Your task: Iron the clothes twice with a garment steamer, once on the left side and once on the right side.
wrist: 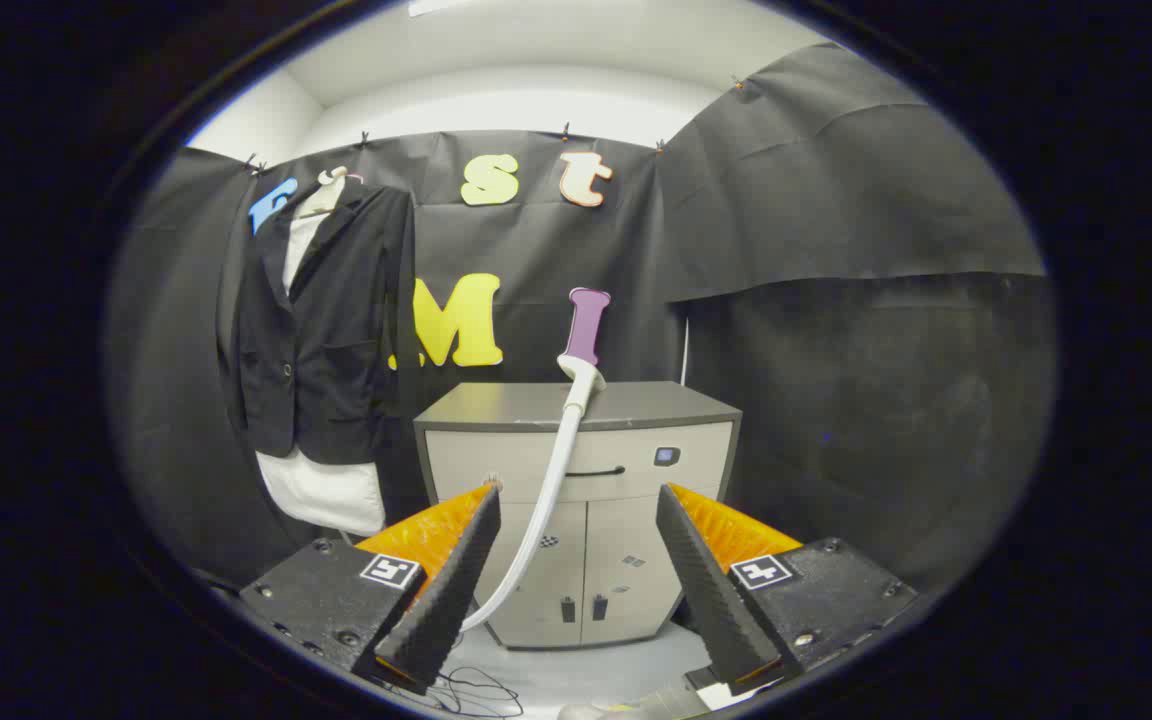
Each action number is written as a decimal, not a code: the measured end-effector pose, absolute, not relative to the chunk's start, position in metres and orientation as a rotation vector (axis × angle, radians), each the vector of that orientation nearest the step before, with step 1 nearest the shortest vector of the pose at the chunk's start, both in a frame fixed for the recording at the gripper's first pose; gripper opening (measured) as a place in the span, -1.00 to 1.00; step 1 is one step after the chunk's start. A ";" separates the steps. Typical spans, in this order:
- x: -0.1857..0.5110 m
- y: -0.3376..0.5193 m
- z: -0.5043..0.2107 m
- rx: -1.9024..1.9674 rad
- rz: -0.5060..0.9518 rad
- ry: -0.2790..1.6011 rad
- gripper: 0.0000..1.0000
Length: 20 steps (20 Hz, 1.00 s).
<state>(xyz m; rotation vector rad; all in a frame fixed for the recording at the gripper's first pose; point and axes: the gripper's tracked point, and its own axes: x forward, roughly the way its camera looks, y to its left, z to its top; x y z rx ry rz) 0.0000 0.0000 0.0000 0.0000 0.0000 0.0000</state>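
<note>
Booth cabinet [576,480], steamer [586,330], jacket [321,320], fingers [576,520] apart

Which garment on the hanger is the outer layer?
The black blazer; the white shirt only peeks out at its collar and hem. The hand-held gripper is open.

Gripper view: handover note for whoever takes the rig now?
Claw: open, holding nothing, aimed at the cabinet.
Steamer: handle stands at the cabinet top, beyond the fingers; its hose drops down the cabinet front between them.
Jacket: hangs on the wall beside the cabinet, over a white shirt.
Done: no pass evident.
Left: grab steamer, steam left side, then right.
</note>
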 end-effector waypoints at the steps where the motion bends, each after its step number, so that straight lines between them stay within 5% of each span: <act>1: 0.000 0.002 0.000 -0.002 0.000 0.000 0.96; 20: 0.061 -0.003 0.031 -0.007 0.001 0.023 0.96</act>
